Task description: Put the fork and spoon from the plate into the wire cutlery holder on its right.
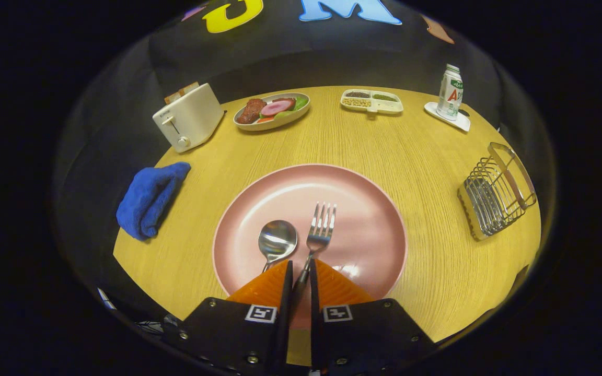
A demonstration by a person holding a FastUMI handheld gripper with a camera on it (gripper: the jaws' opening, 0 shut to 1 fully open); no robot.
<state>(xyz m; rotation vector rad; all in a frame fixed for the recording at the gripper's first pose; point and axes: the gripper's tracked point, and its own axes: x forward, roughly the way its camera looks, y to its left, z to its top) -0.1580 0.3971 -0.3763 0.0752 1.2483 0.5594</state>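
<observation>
Gripper [300, 271] clenched on fork [320, 232] handle over pink plate [374, 209]; spoon [277, 240] just left. Wire cutlery holder [494, 193] far right, path unobstructed.

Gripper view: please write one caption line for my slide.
Gripper shut on the fork handle on the pink plate, spoon alongside, wire cutlery holder to the right.

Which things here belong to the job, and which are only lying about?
Job: fork, its handle between the nearly closed fingers; spoon; plate; holder.
Lying about: toaster, cloth, food plate, snack tray, bottle.
</observation>
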